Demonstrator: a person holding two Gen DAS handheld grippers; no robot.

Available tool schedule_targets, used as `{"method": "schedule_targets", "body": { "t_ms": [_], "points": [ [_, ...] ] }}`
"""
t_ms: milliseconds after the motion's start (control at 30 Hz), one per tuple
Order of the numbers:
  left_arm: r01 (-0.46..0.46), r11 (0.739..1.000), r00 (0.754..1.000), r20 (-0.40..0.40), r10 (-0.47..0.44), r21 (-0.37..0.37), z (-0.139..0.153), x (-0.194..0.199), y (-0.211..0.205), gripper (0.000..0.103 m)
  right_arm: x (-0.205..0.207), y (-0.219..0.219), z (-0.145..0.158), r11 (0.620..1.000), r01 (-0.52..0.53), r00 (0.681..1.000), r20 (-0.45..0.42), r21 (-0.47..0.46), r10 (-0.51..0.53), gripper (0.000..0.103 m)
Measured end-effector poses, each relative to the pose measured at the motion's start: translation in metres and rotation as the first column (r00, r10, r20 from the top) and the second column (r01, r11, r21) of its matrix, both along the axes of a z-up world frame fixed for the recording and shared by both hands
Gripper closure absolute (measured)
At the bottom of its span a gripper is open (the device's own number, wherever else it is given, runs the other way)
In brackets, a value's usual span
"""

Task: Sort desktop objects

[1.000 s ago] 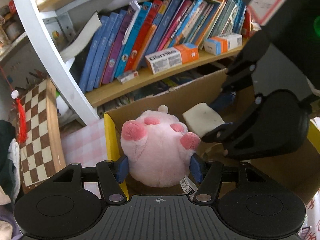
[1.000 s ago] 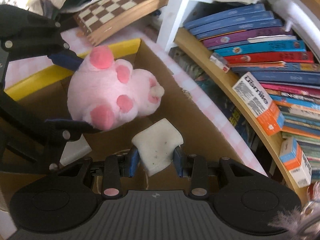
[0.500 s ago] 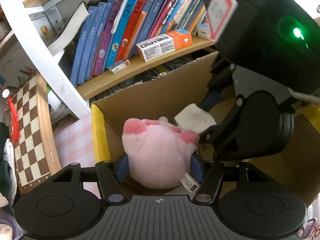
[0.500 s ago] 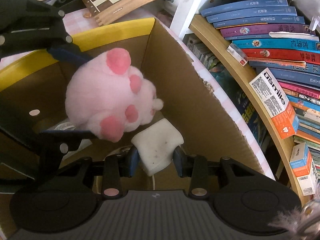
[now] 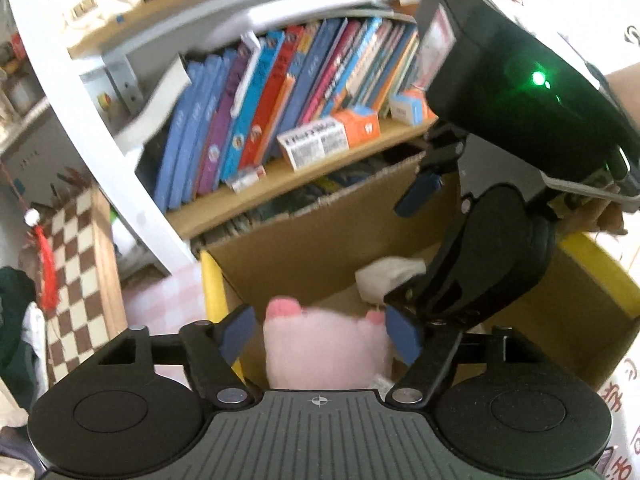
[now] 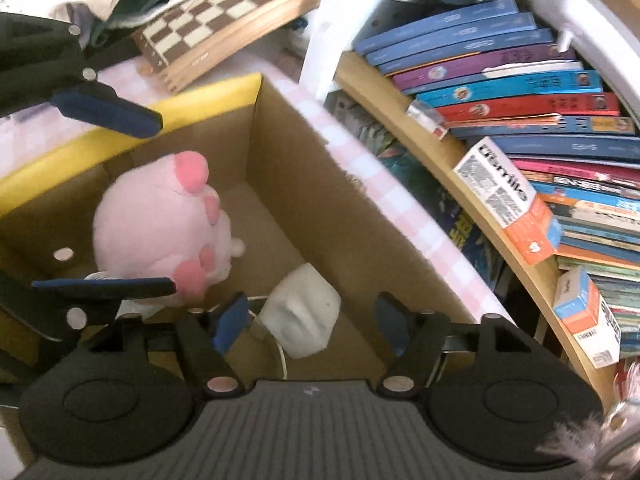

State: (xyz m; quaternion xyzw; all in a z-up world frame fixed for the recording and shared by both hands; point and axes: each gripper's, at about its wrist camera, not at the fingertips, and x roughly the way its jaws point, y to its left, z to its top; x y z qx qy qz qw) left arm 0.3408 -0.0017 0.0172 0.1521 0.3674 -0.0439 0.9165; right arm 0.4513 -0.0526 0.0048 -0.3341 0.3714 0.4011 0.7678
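Observation:
A pink plush toy (image 5: 324, 348) (image 6: 160, 220) lies paws up inside the cardboard box (image 6: 304, 184). My left gripper (image 5: 320, 334) hangs over it with its jaws opening; the blue pads (image 5: 236, 332) stand clear of the plush on both sides. A white foam pad (image 6: 300, 308) (image 5: 384, 276) rests on the box floor by a white cable. My right gripper (image 6: 312, 326) is above it, jaws opening, and its fingertips (image 6: 394, 328) do not touch the pad. Both grippers hover close together over the box.
The box has a yellow rim (image 5: 212, 280) and stands on a pink checked cloth (image 6: 400, 200). Behind it is a wooden shelf with a row of books (image 5: 280, 92) and small cartons (image 6: 508, 196). A folded chessboard (image 6: 240, 12) and clothes lie to the left.
The right gripper opened and let go of the white pad, which dropped to the box floor. The left gripper opened too, and the plush sank from its pads into the box.

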Motion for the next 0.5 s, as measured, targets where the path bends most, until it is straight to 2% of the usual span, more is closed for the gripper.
{"method": "schedule_targets", "body": {
  "t_ms": [233,500],
  "points": [
    [0.004,1.000,0.996,0.085,-0.002,-0.025,0.020,-0.017,-0.004,0.025,-0.017,-0.016,0.025,0.995,0.048,0.998,0.023,0.084,-0.050,0.023],
    [0.030,1.000,0.986,0.162,-0.028,-0.006,0.036,-0.048,-0.013,0.020,-0.043,-0.034,0.046,0.985,0.100,0.992,0.067,0.143,-0.110,0.020]
  ]
}}
